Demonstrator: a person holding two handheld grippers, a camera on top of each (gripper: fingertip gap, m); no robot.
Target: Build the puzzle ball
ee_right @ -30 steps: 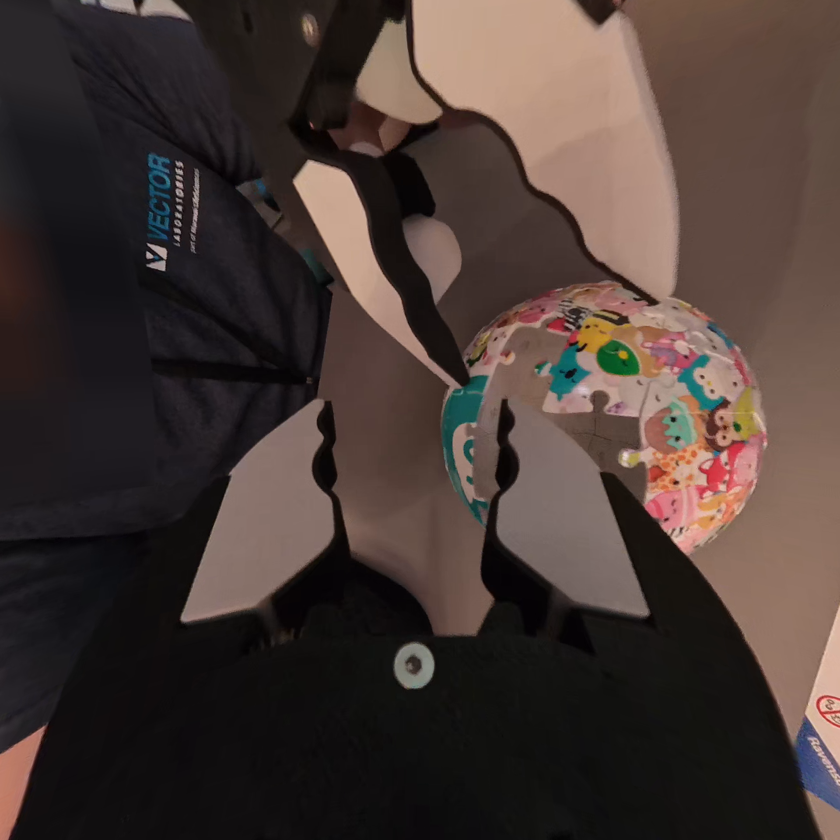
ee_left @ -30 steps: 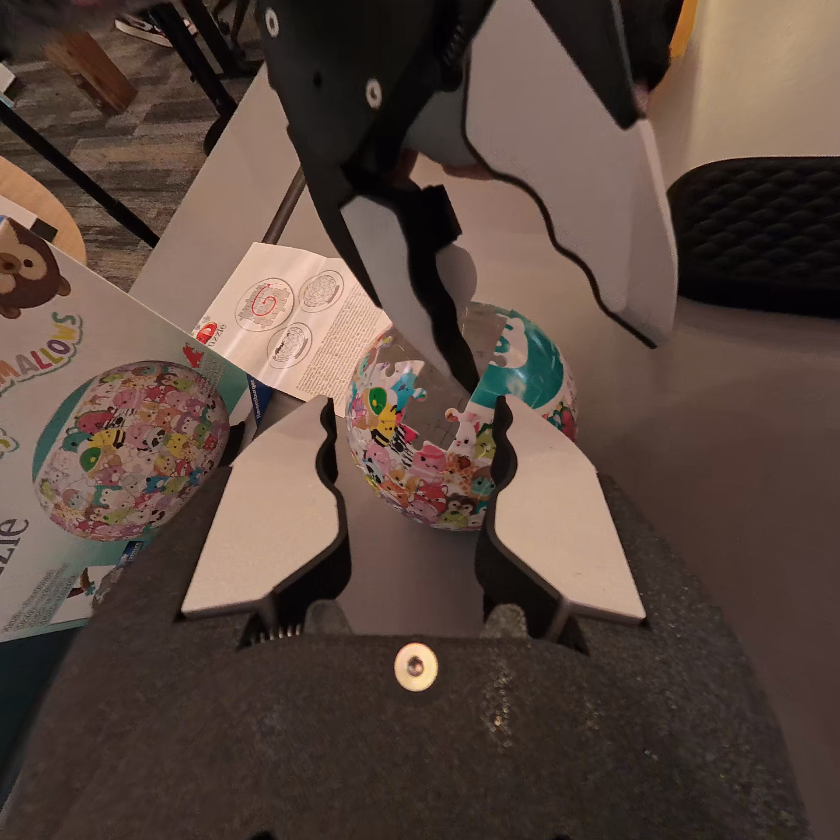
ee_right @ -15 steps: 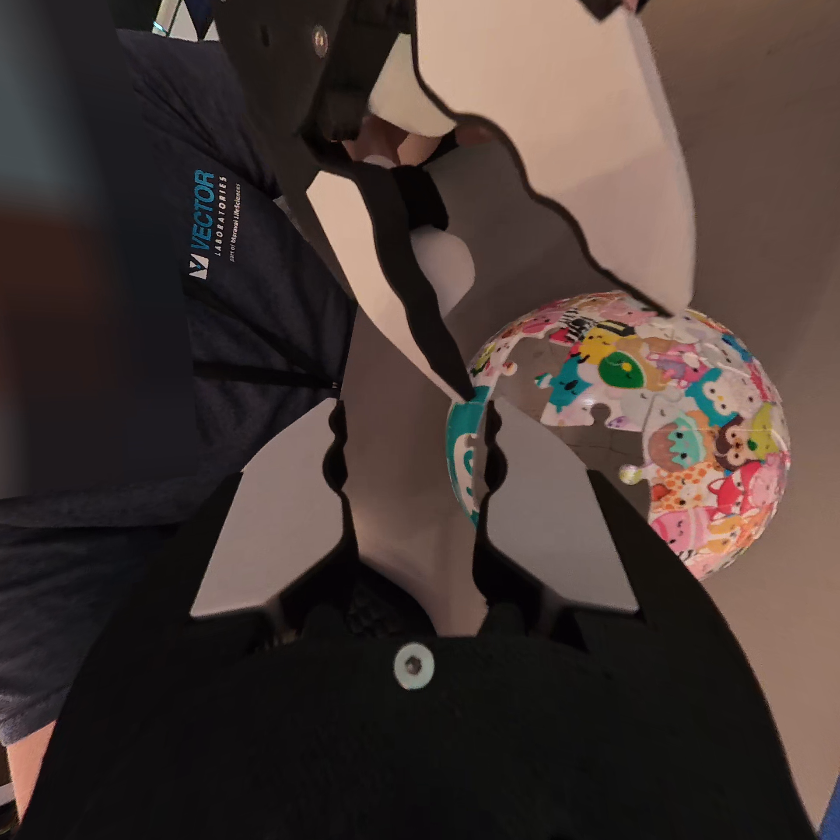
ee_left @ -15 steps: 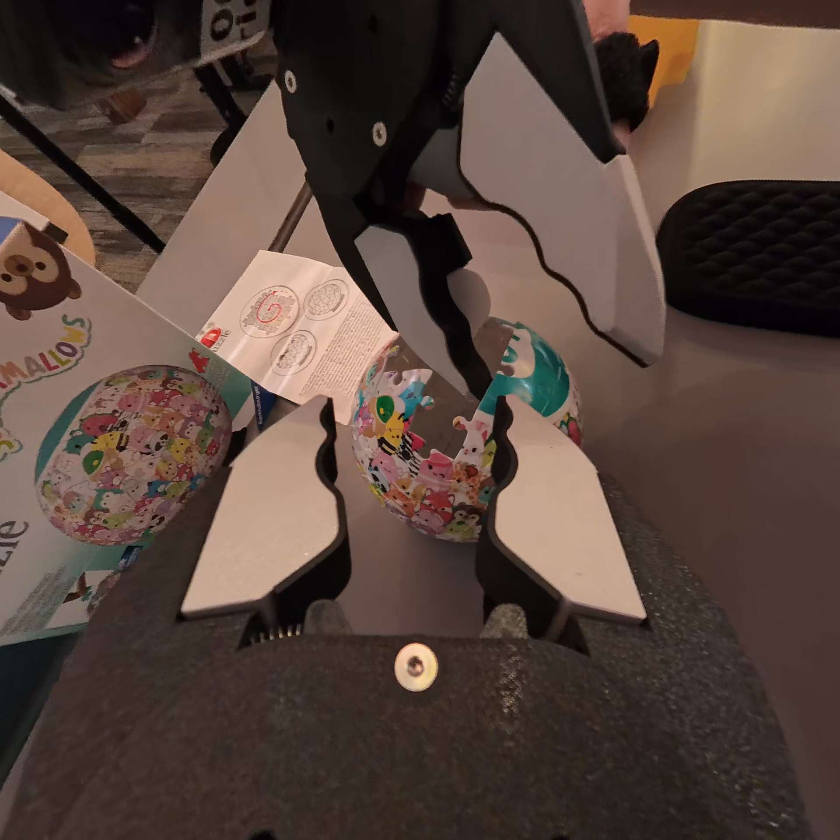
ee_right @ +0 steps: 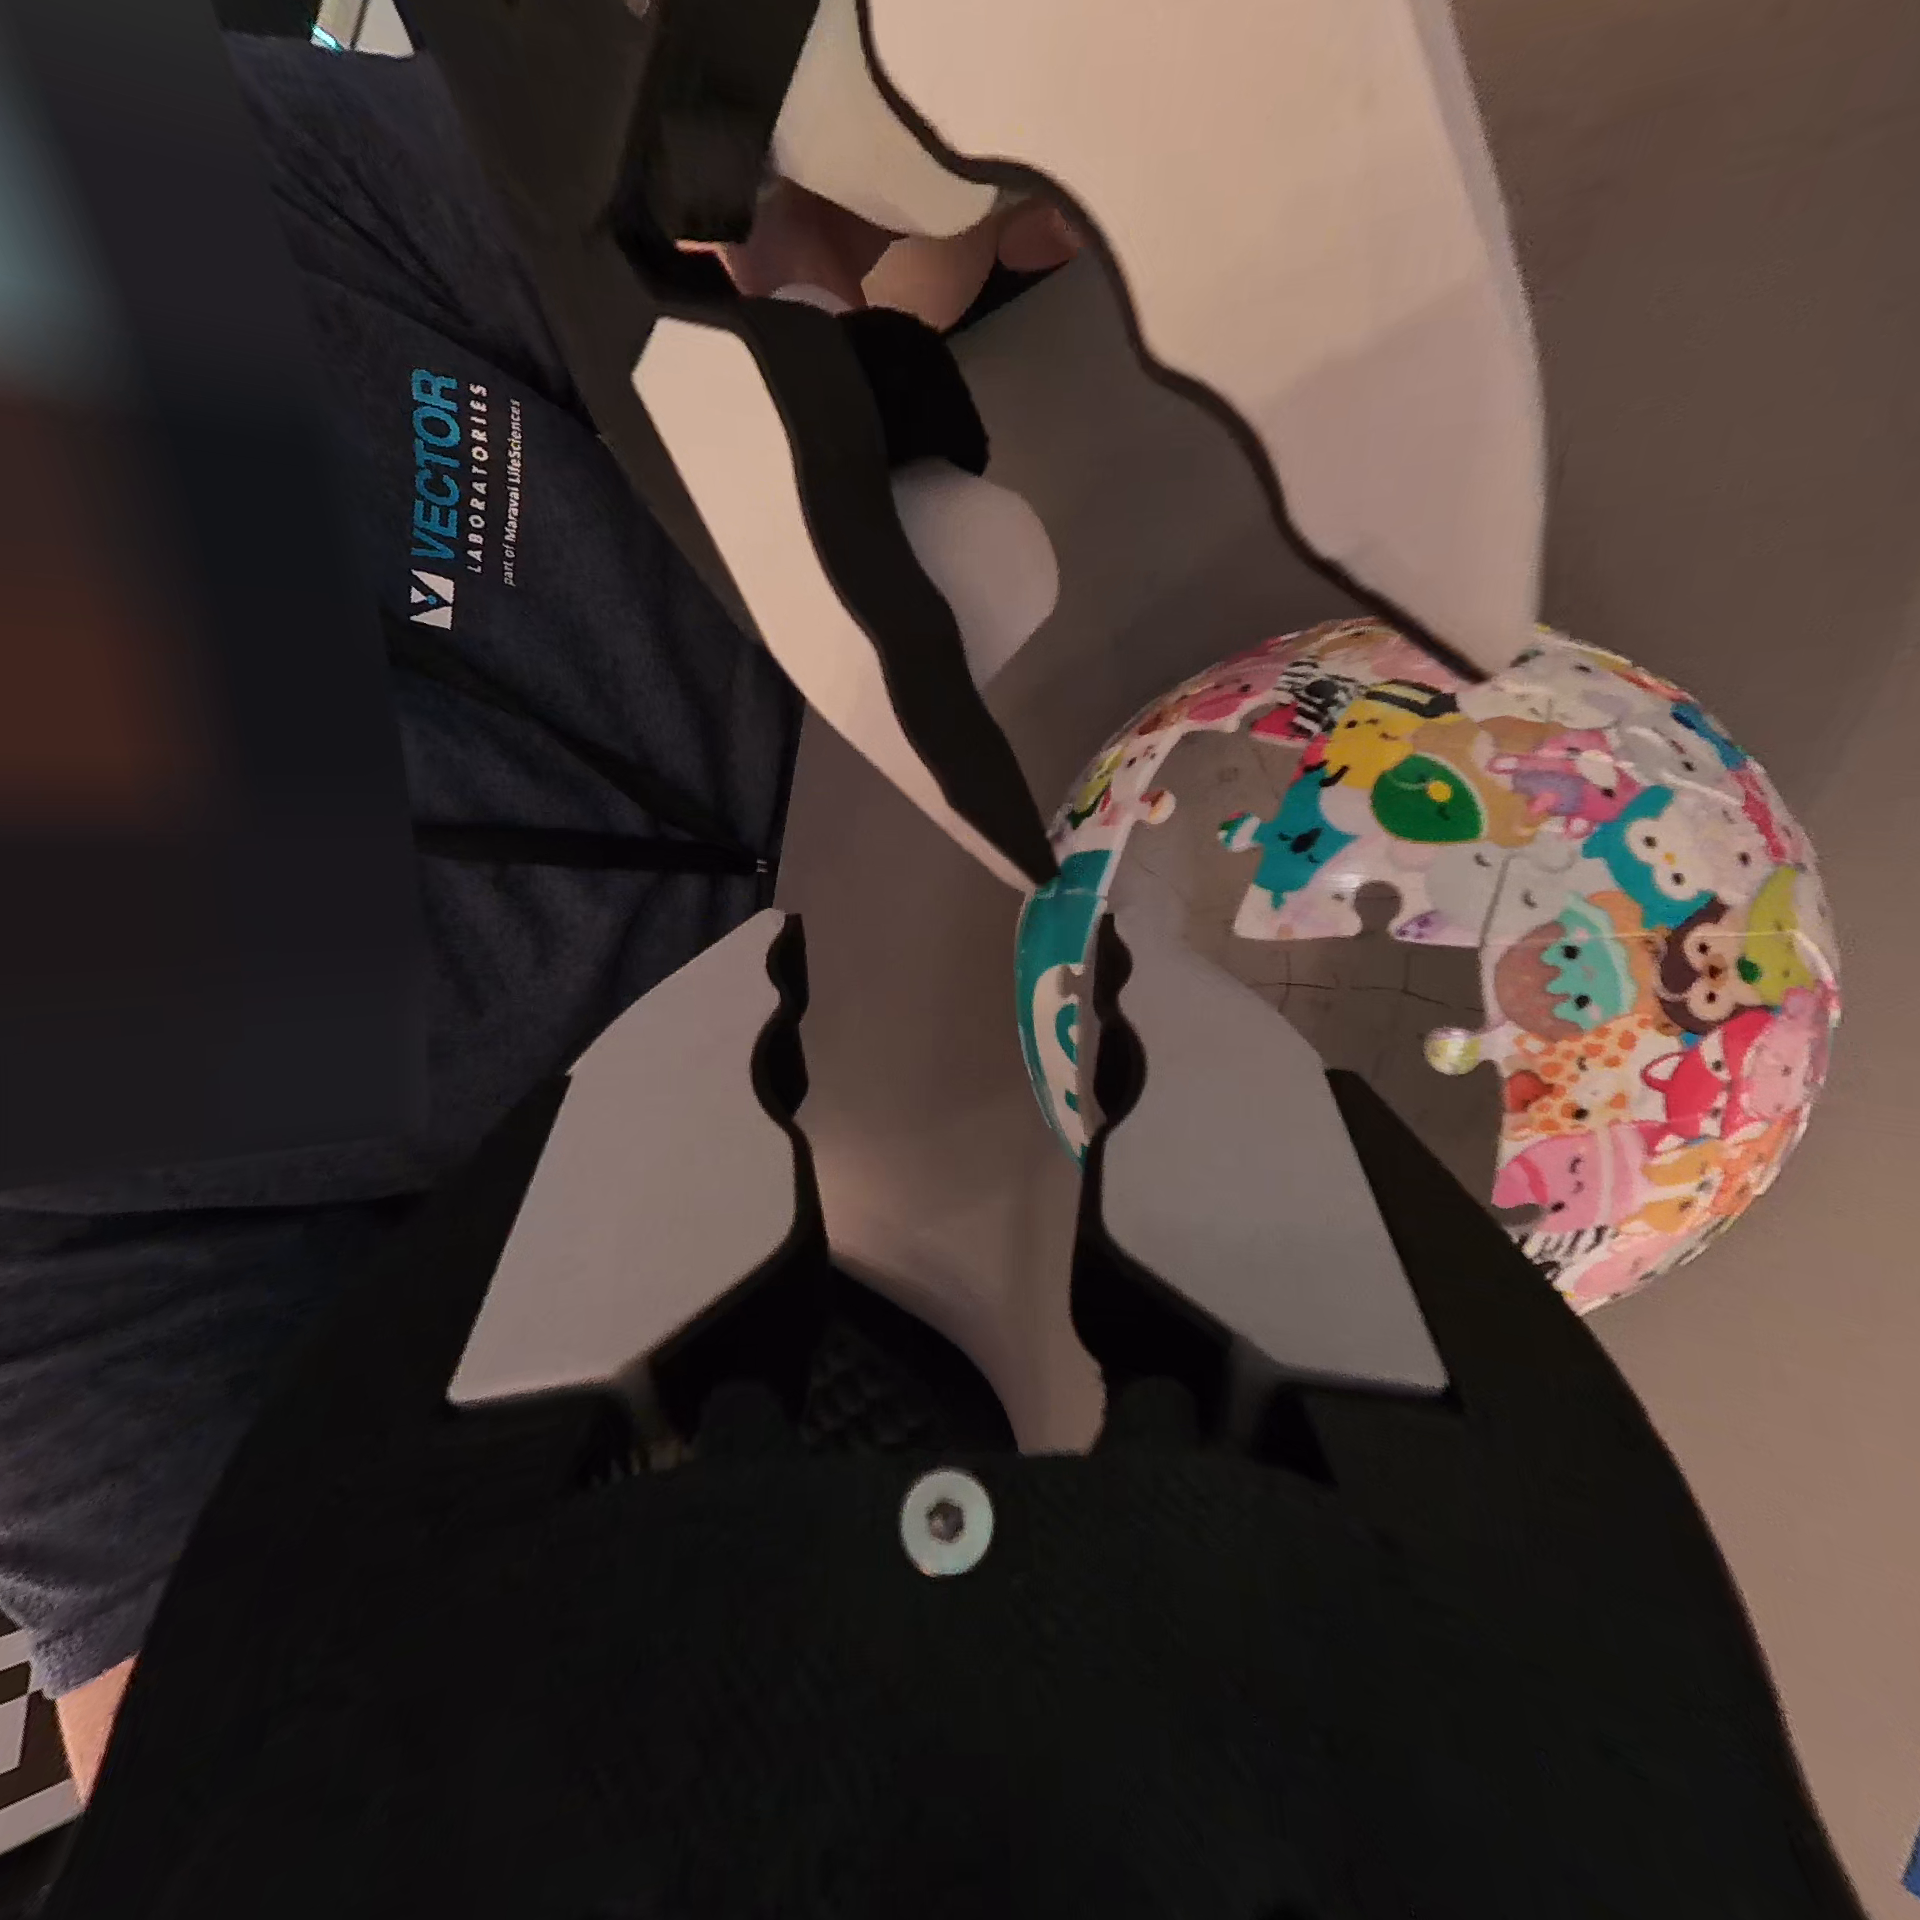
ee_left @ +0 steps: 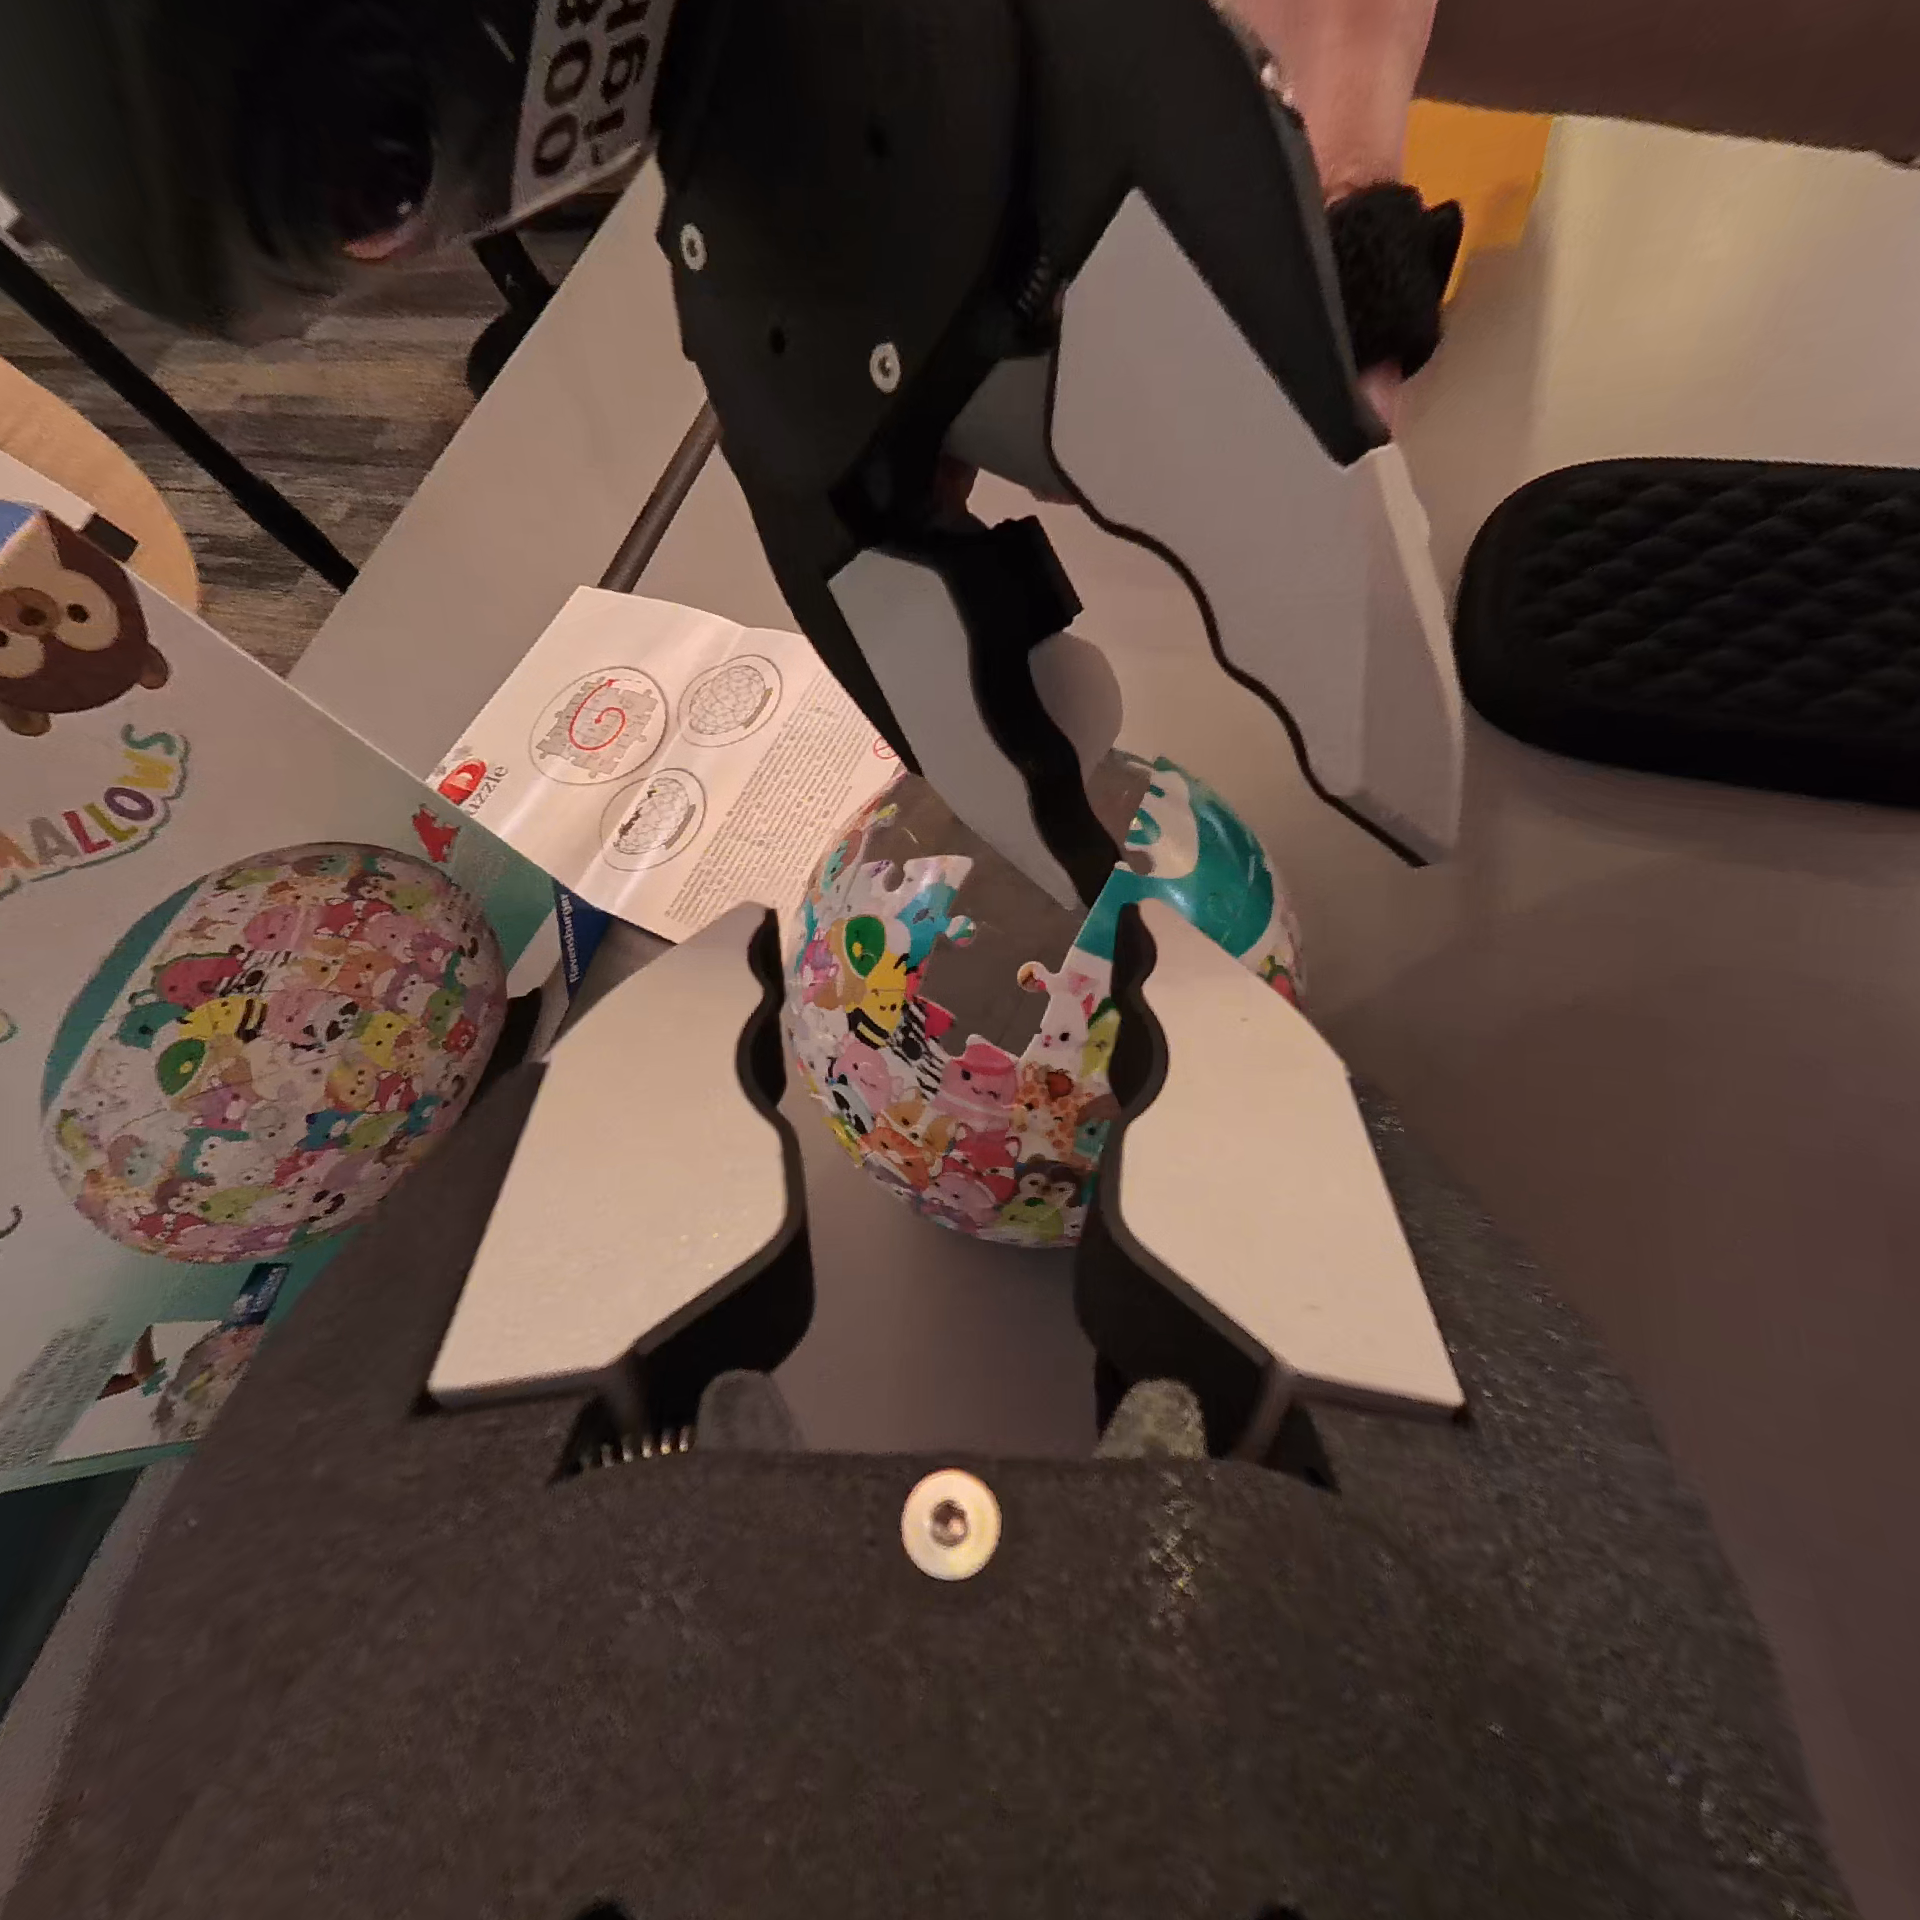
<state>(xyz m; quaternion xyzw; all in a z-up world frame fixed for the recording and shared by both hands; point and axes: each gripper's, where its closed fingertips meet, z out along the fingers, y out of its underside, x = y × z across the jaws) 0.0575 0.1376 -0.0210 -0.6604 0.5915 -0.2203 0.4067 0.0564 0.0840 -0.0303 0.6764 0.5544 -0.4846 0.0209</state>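
The puzzle ball (ee_left: 966,1101) is a partly built sphere of colourful cartoon pieces with a teal patch, resting on the grey table (ee_left: 1621,1195). An open gap in its top shows the grey inside. My left gripper (ee_left: 945,935) is open, its fingertips flanking the near side of the ball. My right gripper (ee_left: 1252,873) reaches in from the far side, open and empty, one fingertip at the edge of the gap. In the right wrist view the ball (ee_right: 1558,935) lies right of my right gripper (ee_right: 948,935), with the left gripper (ee_right: 1262,769) above it.
The puzzle box (ee_left: 208,935) lies at the left with a folded instruction leaflet (ee_left: 675,769) beside it. A black quilted pad (ee_left: 1714,623) sits at the far right. A person in a dark shirt (ee_right: 468,779) stands by the table's edge.
The right gripper's jaws have narrowed a little and it has moved slightly closer to the ball. The left gripper and the ball have barely shifted.
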